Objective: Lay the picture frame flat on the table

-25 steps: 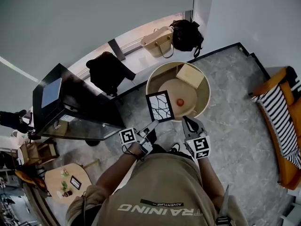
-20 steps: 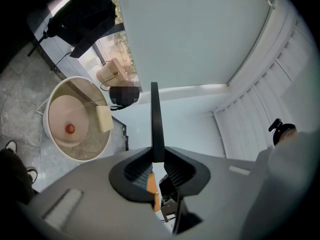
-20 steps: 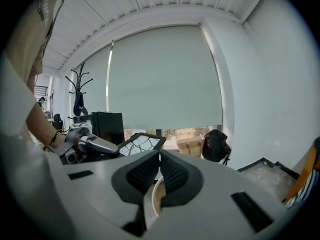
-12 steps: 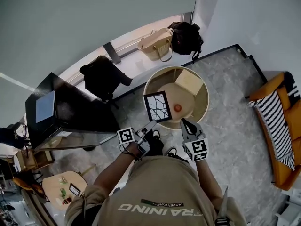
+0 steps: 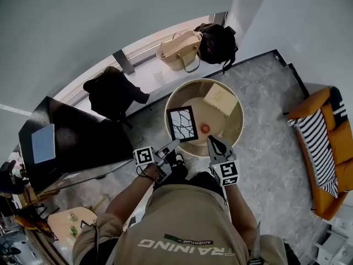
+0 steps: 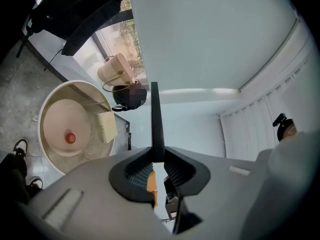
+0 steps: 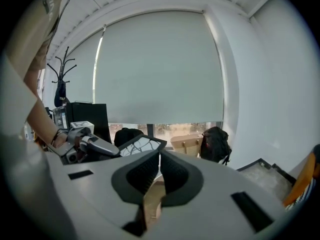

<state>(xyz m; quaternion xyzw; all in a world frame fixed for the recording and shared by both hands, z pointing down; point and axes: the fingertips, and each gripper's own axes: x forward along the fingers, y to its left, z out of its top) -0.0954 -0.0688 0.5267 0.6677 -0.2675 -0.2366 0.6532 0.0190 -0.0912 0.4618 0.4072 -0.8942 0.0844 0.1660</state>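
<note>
holding picture frame (image 5: 182,123) by one edge, left gripper (image 5: 175,143) clamped on it, centre frame; right gripper (image 5: 212,141) closed, empty. thin edge grip may slip over round worktop (image 5: 238,115).

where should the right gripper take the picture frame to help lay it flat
Probably the thin right edge of the picture frame, approached from the right: the left gripper clamps its lower edge, leaving that side free, and the right gripper, shut and empty, is nearest it.
</note>
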